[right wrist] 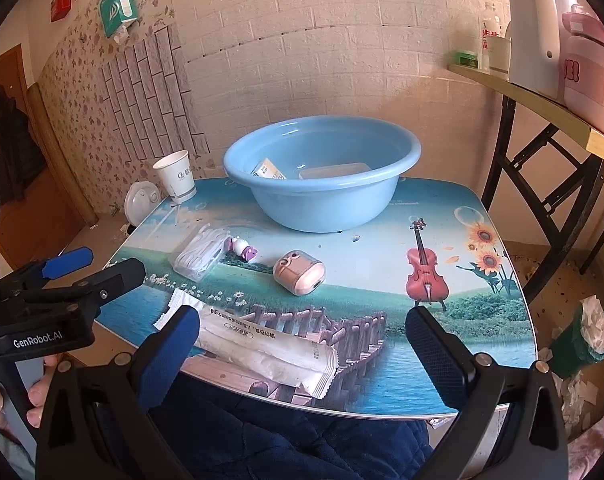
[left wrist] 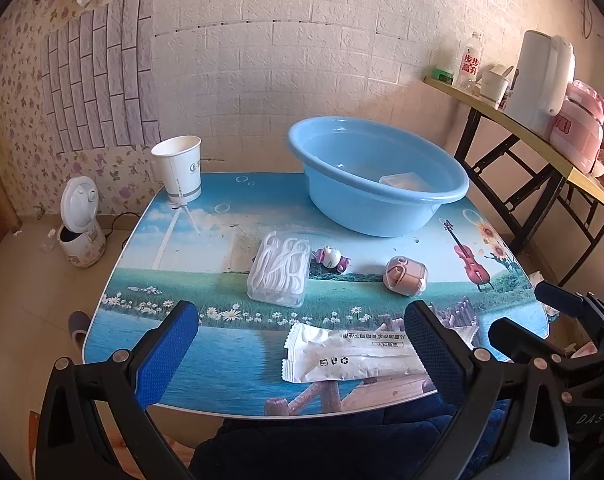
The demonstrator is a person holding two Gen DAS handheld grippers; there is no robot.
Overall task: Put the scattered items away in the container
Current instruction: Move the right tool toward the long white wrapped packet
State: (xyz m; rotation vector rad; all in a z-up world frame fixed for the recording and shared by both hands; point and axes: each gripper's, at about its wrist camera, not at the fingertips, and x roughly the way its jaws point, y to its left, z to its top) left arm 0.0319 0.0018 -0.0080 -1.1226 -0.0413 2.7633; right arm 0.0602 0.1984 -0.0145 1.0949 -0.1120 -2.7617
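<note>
A light blue basin [left wrist: 454, 194] [right wrist: 398, 156] stands at the back of the table with a clear box [left wrist: 402, 181] [right wrist: 334, 171] and a small packet [right wrist: 267, 170] inside. On the table lie a clear box of floss picks [left wrist: 278, 270] [right wrist: 201, 254], a small purple and white toy [left wrist: 334, 259] [right wrist: 241, 249], a pink earbud case [left wrist: 406, 276] [right wrist: 299, 272] and a long white wrapper [left wrist: 350, 354] [right wrist: 261, 346] at the near edge. My left gripper [left wrist: 302, 356] [right wrist: 97, 266] is open above the wrapper. My right gripper [right wrist: 304, 356] [left wrist: 530, 312] is open and empty over the near edge.
A paper cup [left wrist: 179, 168] [right wrist: 175, 176] stands at the table's back left corner. A side table [left wrist: 542, 132] on the right carries a white kettle [left wrist: 542, 76] and a pink pot [left wrist: 578, 132]. A small rice cooker [left wrist: 81, 224] sits on the floor, left.
</note>
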